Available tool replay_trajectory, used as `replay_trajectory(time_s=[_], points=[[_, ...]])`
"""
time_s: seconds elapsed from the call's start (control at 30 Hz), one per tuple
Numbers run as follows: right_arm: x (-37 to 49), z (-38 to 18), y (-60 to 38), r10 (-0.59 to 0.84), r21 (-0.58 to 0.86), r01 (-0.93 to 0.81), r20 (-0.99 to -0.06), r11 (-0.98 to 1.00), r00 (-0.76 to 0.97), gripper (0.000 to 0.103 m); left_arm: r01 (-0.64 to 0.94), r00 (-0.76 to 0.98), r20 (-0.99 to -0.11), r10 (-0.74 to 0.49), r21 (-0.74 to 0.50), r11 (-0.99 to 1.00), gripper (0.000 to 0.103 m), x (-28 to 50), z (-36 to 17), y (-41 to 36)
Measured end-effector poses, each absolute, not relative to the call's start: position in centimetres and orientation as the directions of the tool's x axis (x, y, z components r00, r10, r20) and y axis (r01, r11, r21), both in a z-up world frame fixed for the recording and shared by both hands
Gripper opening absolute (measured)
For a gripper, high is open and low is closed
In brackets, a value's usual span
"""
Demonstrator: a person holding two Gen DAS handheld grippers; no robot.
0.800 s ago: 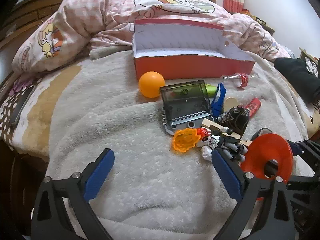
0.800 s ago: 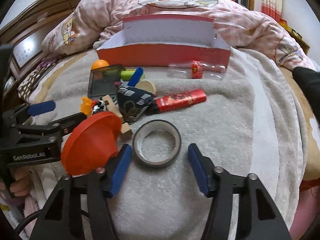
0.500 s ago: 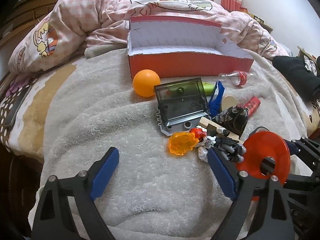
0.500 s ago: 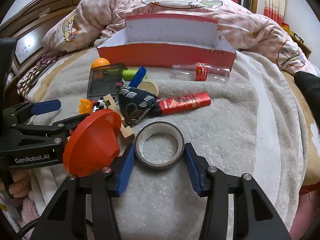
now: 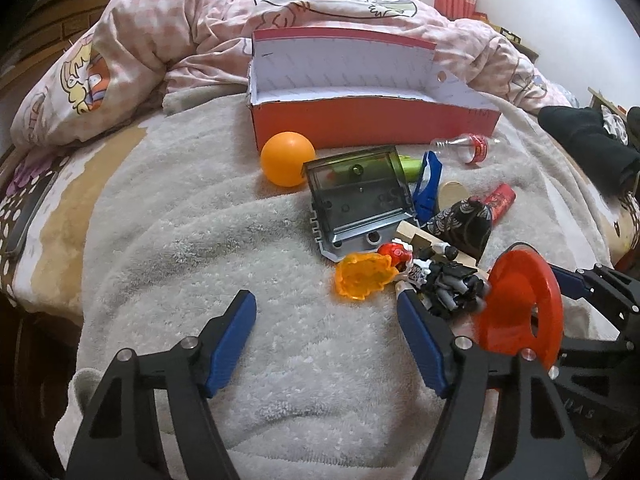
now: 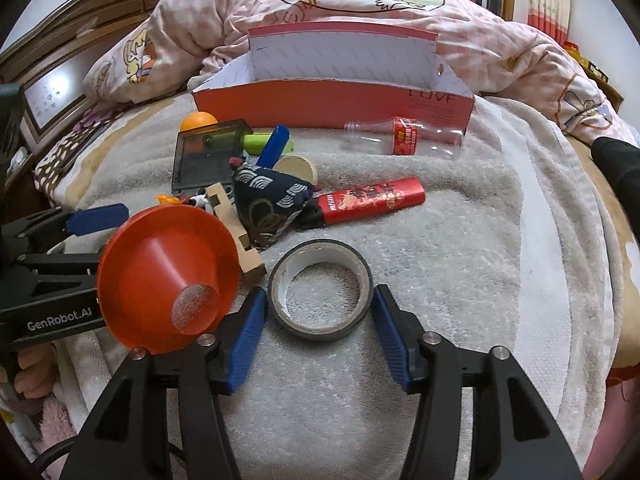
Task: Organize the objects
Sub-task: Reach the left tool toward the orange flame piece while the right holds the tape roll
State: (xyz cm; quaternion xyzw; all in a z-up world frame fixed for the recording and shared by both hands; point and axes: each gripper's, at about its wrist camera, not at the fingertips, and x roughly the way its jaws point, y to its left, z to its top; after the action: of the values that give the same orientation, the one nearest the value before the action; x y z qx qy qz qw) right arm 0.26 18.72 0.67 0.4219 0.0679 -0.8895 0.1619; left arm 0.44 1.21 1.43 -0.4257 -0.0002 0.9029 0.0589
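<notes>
A grey tape roll (image 6: 320, 330) lies flat on the towel-like blanket, and my right gripper (image 6: 319, 296) is shut on it, a blue pad against each side. My left gripper (image 5: 325, 300) stands open above bare blanket with nothing between its fingers; its right finger is beside a toy figure with an orange flame piece (image 5: 424, 276). A red funnel (image 6: 160, 276) lies on its side between the two grippers. At the back stands an open red box (image 6: 328, 104) with a white inside.
In front of the box lie an orange ball (image 5: 287, 158), a smoky plastic case (image 5: 360, 200), a dark patterned pouch (image 6: 268, 200), a red tube (image 6: 372, 200), a plastic bottle (image 6: 404, 140), a wooden block (image 6: 240, 232). A pink quilt (image 5: 180, 40) is heaped behind.
My right gripper's jaws have come in from wide apart until they meet the sides of the tape roll. The left gripper's jaws have narrowed somewhat, still with nothing in them.
</notes>
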Motion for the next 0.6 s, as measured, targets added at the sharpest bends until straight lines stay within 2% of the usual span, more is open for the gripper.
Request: replay_trajectory(time_s=[0.47, 0.5, 0.57, 0.6], points=[[0.5, 0.6, 18.3, -0.210, -0.011, 0.339, -0.765, -0.941, -0.609, 0.057, -0.108, -0.619, -0.780, 0.087, -0.025, -0.994, 0.073, -0.6, 0.9, 1.7], [0.5, 0.6, 18.3, -0.209, -0.012, 0.338, -0.764, -0.941, -0.610, 0.056, -0.108, -0.621, -0.779, 0.087, -0.025, -0.994, 0.071, -0.5, 0.9, 1.8], [0.5, 0.6, 18.4, -0.207, -0.014, 0.335, -0.762, -0.942, -0.613, 0.054, -0.110, -0.628, -0.774, 0.082, -0.016, -0.994, 0.055, -0.3, 1.1, 1.9], [0.5, 0.7, 18.4, -0.208, -0.012, 0.333, -0.761, -0.943, -0.615, 0.053, -0.113, -0.630, -0.772, 0.082, -0.013, -0.993, 0.052, -0.2, 1.2, 1.9]])
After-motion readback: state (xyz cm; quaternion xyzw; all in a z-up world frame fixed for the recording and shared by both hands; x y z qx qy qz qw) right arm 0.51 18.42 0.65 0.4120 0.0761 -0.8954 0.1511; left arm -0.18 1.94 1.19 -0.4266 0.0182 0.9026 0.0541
